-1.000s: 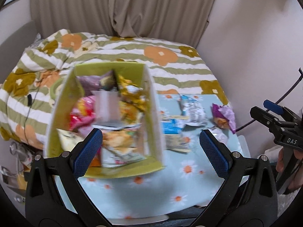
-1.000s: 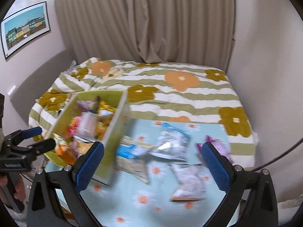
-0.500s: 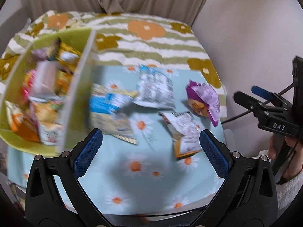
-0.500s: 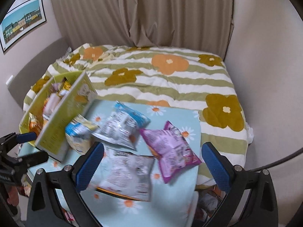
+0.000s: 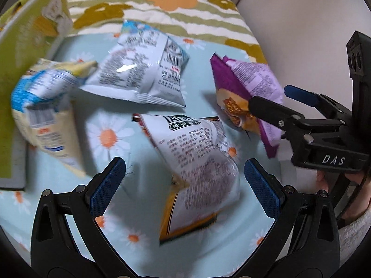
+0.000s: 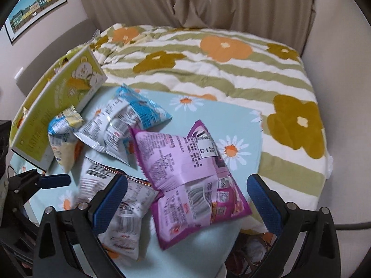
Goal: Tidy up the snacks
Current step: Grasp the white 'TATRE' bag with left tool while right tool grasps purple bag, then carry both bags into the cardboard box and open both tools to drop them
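Snack packets (image 5: 194, 162), 4, crumpled, printed backs up.

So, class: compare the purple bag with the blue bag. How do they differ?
The purple bag is violet with pink print panel; the blue bag is light blue and silver. The purple bag lies between the open right claw's fingers; the blue bag lies farther back, nearer the green box. Both lie back-up, unopened.

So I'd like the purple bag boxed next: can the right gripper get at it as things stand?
Probably yes. The right gripper is open, and the purple bag lies directly ahead between its fingers, on top of its neighbours with nothing covering it.
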Motion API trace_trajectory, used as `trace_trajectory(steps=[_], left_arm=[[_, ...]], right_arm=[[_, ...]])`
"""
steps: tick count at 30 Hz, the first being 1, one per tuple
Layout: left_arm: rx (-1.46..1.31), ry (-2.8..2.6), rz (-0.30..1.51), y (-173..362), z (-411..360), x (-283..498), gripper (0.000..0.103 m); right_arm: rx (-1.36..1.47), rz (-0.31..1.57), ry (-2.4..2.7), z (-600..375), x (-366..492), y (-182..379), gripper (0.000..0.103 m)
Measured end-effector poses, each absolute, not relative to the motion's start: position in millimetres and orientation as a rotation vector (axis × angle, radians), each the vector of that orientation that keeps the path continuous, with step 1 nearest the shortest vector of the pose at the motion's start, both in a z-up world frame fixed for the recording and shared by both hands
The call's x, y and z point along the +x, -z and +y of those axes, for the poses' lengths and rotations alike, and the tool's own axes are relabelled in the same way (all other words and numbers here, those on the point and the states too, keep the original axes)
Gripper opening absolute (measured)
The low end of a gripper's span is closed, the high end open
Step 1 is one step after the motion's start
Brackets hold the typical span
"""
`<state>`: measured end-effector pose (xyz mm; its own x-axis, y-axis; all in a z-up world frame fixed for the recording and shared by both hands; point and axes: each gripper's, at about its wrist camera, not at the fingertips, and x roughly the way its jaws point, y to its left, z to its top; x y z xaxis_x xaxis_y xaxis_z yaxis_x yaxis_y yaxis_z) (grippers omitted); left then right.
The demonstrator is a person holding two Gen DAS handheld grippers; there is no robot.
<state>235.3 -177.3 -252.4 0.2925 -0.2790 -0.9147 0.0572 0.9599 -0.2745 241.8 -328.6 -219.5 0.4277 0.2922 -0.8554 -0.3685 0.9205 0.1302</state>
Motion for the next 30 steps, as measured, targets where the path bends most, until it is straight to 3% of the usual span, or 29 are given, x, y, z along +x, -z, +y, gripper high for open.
trace_trajectory(steps=[5,9,11,14,21,30], left_arm=[[-0.256,0.254,1.300,272.1,-181.2,241.5,0.090],[-0.250,0.293,1.335,280.2,-189.8,241.9,0.058],[-0.239,0.296,1.330,280.3,-191.0,241.3,0.056],[-0.238,0.297,1.326,279.7,-190.2,241.6,0.054],[-0.209,0.281,1.290,260.8,-180.0,233.8,0.052],[-0.157,0.289,1.155,195.5,-160.9,216.7,0.052]], right_arm=[[-0.105,1.091,-0.445,-323.9,255.0,243.1,0.102],[-0.119,1.104,-0.467,-320.7,259.5,253.6,0.102],[-0.117,1.106,-0.478,-320.2,261.0,256.4,0.097],[-0.130,1.122,-0.495,-318.4,263.3,260.2,0.082],[-0.132,1.098,-0.494,-317.1,261.2,256.7,0.073],[-0.096,1.024,-0.471,-310.2,249.3,207.5,0.073]])
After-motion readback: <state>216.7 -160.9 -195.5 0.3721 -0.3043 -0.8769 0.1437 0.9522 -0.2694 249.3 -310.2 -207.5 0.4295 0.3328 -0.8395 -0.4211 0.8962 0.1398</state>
